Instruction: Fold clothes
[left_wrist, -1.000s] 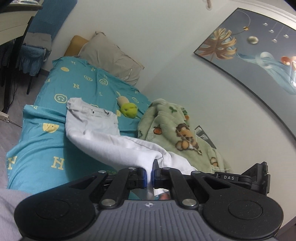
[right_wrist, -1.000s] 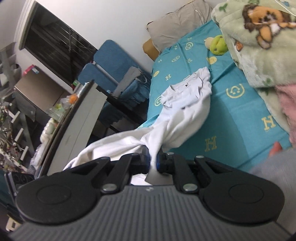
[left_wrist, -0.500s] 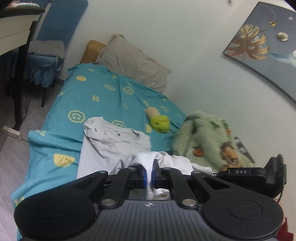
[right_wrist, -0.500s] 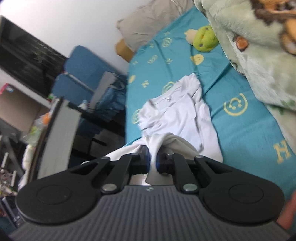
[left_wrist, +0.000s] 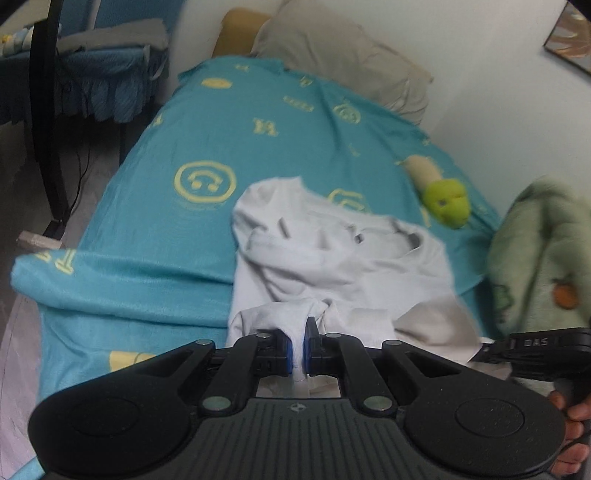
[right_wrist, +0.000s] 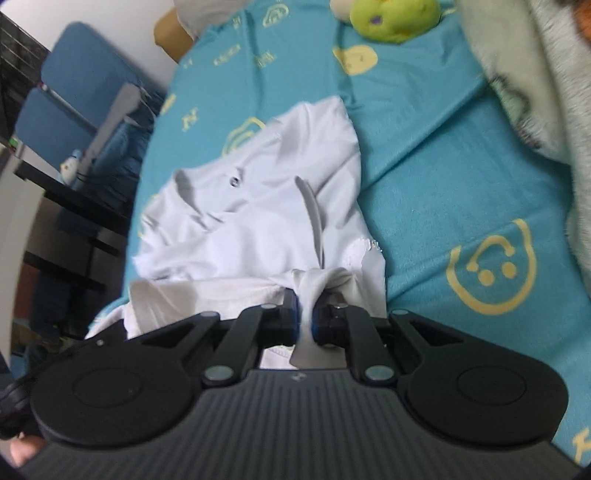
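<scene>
A white shirt (left_wrist: 343, 258) lies crumpled on the teal bedsheet (left_wrist: 207, 147) of the bed, collar toward the far end, its near edge bunched up. The left claw (left_wrist: 298, 347) is clamped on a fold of that near edge, and the right claw (right_wrist: 304, 317) is likewise clamped on a pinch of white cloth. A green plush toy (left_wrist: 447, 199) sits farther right, beside a pale green blanket (left_wrist: 543, 258); a grey pillow (left_wrist: 340, 55) lies at the far end.
</scene>
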